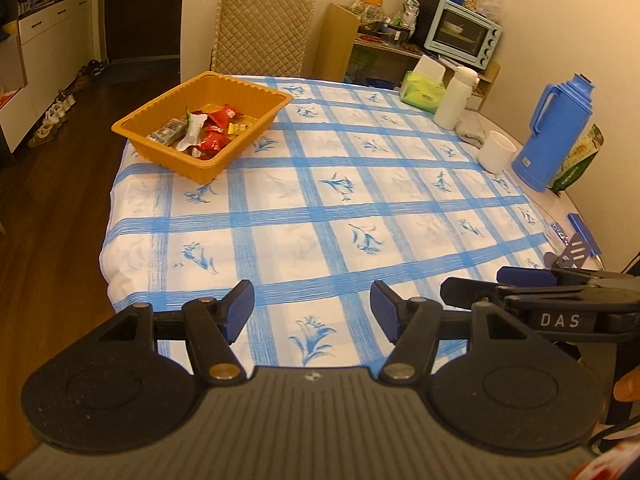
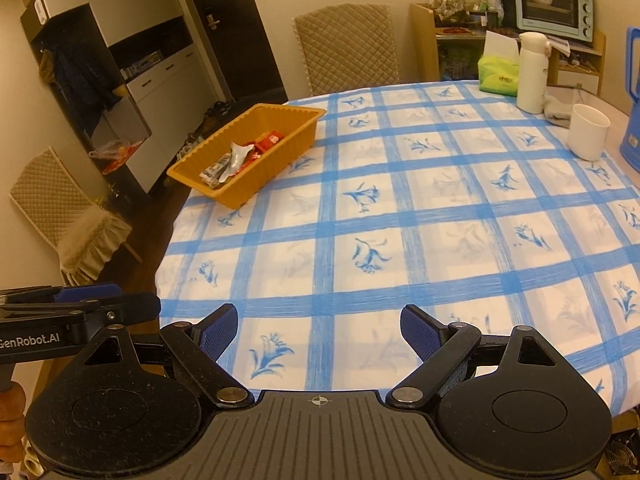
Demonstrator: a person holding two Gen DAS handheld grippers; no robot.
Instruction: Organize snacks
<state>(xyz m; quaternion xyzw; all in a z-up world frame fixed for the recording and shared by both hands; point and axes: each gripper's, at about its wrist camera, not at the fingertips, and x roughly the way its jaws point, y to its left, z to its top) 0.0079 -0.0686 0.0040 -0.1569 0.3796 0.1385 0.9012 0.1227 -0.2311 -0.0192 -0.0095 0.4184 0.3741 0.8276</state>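
Note:
An orange plastic tray (image 1: 256, 92) sits at the far left of the table and holds several snack packets (image 1: 208, 130), red, yellow and white. It also shows in the right wrist view (image 2: 296, 136) with the packets (image 2: 244, 156) inside. My left gripper (image 1: 312, 312) is open and empty, low over the near table edge. My right gripper (image 2: 320, 330) is open and empty, also over the near edge. Each gripper shows at the other view's side, the right one (image 1: 560, 300) and the left one (image 2: 80, 308).
A round table with a blue checked cloth (image 1: 340, 208). At the far right stand a blue thermos jug (image 1: 556, 132), a white cup (image 1: 496, 152), a white bottle (image 1: 456, 96), a green tissue pack (image 1: 424, 92) and a green bag (image 1: 580, 160). A quilted chair (image 1: 260, 32) stands behind the table.

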